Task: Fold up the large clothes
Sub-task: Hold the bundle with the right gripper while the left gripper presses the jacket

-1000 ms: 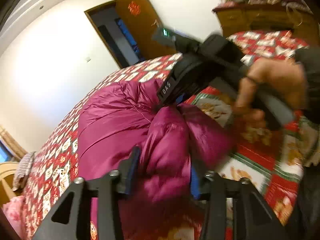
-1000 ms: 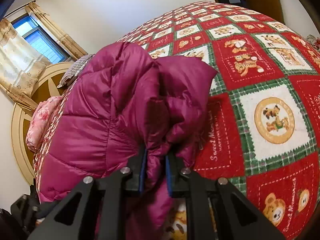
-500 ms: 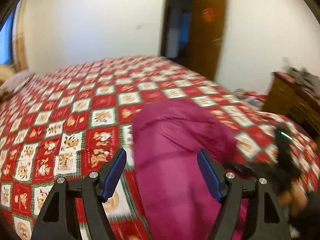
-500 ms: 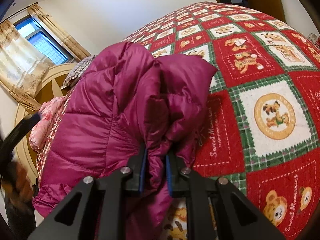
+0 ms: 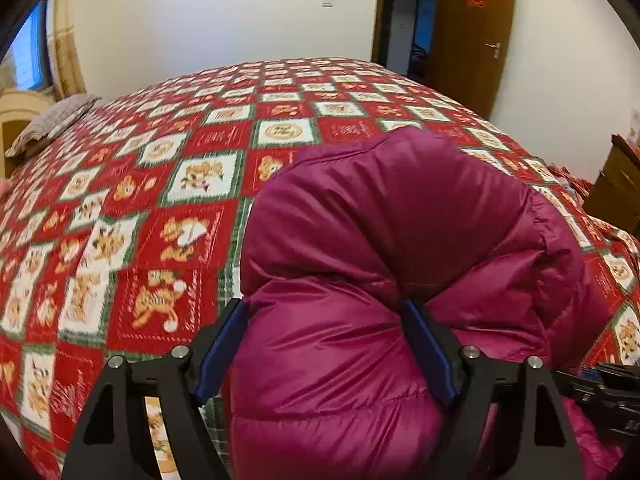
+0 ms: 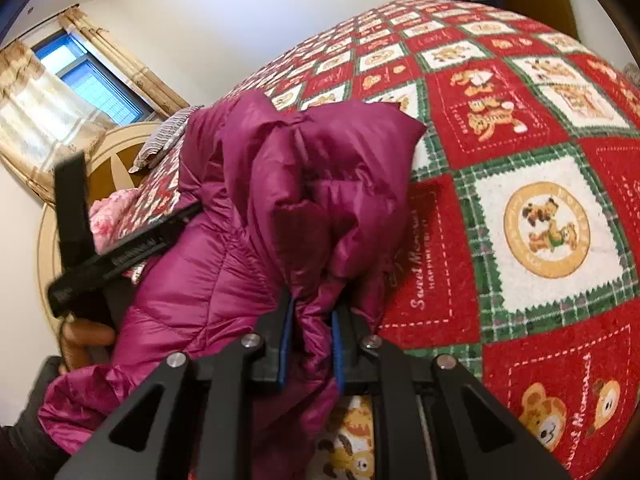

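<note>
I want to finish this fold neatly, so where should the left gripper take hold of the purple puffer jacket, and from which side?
Grip the rounded near bulge of the purple puffer jacket, coming from the near bed edge, angled down. The left gripper, its jaws just opened wide, already straddles that bulge; pinching a thinner fold there would likely hold better than the full puff. The right gripper pins a bunched fold.
</note>
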{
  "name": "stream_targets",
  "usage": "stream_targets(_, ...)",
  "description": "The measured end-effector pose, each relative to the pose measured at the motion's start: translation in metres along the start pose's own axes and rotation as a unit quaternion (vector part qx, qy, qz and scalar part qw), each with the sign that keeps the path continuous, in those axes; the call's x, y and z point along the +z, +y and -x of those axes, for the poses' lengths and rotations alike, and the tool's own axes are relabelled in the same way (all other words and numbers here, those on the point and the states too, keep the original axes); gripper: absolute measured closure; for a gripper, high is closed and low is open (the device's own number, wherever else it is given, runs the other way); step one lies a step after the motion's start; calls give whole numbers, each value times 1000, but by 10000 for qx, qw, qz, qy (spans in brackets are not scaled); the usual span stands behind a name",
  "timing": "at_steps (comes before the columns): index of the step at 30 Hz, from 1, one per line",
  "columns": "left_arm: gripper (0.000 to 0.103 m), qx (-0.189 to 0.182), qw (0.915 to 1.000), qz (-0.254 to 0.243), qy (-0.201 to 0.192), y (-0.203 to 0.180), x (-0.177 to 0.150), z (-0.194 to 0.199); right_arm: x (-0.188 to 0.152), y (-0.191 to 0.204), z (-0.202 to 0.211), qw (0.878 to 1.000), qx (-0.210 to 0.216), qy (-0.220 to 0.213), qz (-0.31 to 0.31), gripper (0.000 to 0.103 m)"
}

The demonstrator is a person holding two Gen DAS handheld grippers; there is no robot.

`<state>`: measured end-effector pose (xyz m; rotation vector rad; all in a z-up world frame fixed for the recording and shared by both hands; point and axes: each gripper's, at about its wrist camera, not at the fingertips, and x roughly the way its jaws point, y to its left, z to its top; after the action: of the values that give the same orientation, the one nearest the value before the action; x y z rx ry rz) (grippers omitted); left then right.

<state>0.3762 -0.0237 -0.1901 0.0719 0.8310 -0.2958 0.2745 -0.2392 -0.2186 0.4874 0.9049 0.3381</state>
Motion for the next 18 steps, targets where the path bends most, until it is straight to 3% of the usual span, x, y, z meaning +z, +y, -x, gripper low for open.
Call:
stream_targets(3,20,211,9996,-187,-33,-7,-1,-2,5,-7,12,9997,54,37,-216,83)
stream_targets(5,20,383,9987,-325,-124,-14,-4,0,9,-6,28,9994,-95,-37,-339,74)
stream_targets(10,20,783,9951,-546,-267,-25,-6,4,48,33,67,9966,-471,-659,-115,74)
stream_targets(15,20,1143,9895,-793,-400,-34,-8,7,79,67,28,9971,-721,-199,-107,74)
stream_targets(18,20,1045,9914,-702,-359,-29,-8,6,81,56,-3,9909,-1168,42,-674,74)
